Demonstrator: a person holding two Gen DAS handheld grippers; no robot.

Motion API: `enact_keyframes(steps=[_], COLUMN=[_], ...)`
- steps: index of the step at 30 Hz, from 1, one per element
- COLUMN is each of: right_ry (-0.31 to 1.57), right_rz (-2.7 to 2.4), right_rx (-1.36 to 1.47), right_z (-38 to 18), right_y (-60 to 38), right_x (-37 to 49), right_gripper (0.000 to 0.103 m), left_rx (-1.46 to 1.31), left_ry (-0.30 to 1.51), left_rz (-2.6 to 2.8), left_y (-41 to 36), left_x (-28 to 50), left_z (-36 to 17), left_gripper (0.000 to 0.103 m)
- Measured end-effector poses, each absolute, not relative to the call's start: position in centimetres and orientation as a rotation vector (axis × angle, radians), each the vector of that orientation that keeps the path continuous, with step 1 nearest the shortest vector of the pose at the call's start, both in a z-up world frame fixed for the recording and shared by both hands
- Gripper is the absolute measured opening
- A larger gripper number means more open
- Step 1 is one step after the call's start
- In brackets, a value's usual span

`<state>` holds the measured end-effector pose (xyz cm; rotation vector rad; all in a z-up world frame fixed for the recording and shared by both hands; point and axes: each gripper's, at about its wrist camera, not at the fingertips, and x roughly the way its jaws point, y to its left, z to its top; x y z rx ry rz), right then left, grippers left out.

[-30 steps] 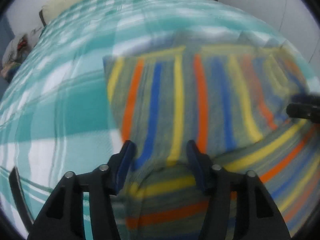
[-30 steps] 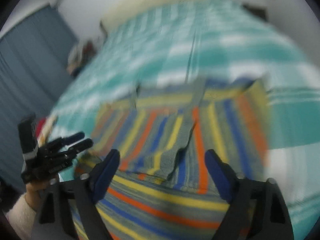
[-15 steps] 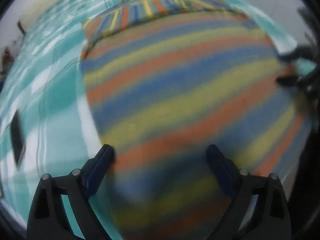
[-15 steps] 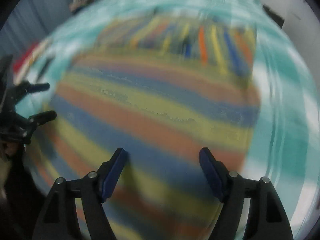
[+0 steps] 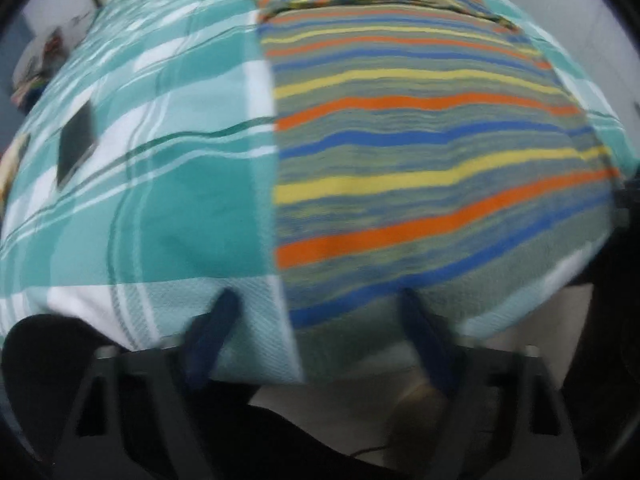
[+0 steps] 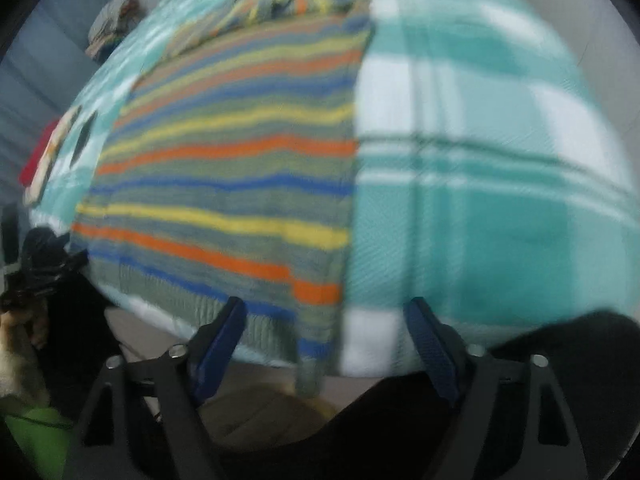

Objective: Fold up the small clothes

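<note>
A striped knit garment (image 5: 420,152), grey-green with orange, yellow and blue bands, lies flat on a teal and white plaid bedcover (image 5: 160,168). Its far part is folded over, showing vertical stripes. It also shows in the right wrist view (image 6: 232,184), with its near hem hanging over the bed's front edge. My left gripper (image 5: 320,328) is open and empty at the bed's near edge, by the garment's left corner. My right gripper (image 6: 326,340) is open and empty at the near edge, by the garment's right corner. The left gripper (image 6: 44,268) shows at the far left of the right wrist view.
A dark flat phone-like object (image 5: 76,140) lies on the bedcover to the left of the garment. A red and white item (image 6: 40,160) sits at the bed's left side. Clutter (image 5: 36,68) sits beyond the bed's far left. Pale floor (image 5: 340,404) shows below the bed edge.
Both grippers have pulled back from over the garment to the bed's near edge. The left gripper opened wider since a second ago. The garment now lies flat.
</note>
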<state>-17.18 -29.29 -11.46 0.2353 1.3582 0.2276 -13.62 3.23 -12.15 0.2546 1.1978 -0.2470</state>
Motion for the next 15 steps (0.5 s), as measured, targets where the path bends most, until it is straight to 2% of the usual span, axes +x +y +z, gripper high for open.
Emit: enact_keyframes(steps=[1, 2, 5, 9, 15], right_ry=[1.381, 1.397, 1.344, 1.172, 0.935], right_rz=[0.242, 0.259, 0.313, 0.337, 0.314], right_rx=[0.263, 0.309, 0.399, 0.485, 0.485], right_z=[-12.0, -12.2, -11.0, -6.8, -1.4], right_y=[-29.3, -29.4, -30.1, -31.9, -33.3], right_x=[-17.1, -16.9, -17.0, -15.2, -6.0], right_gripper=[0.016, 0.006, 0.005, 0.005, 0.005], left_rx=[0.249, 0.233, 0.116, -0.043, -0.1], left_ry=[1.205, 1.219, 1.225, 1.125, 0.982], left_rz=[-0.262, -0.28, -0.328, -0.367, -0.345], left_y=[3.0, 2.9, 3.8, 5.3, 5.5], left_x=[-13.8, -13.7, -12.8, -8.0, 3.0], left_z=[-12.1, -12.1, -10.9, -6.5, -2.2], left_gripper=[0.032, 0.006, 0.004, 0.004, 0.004])
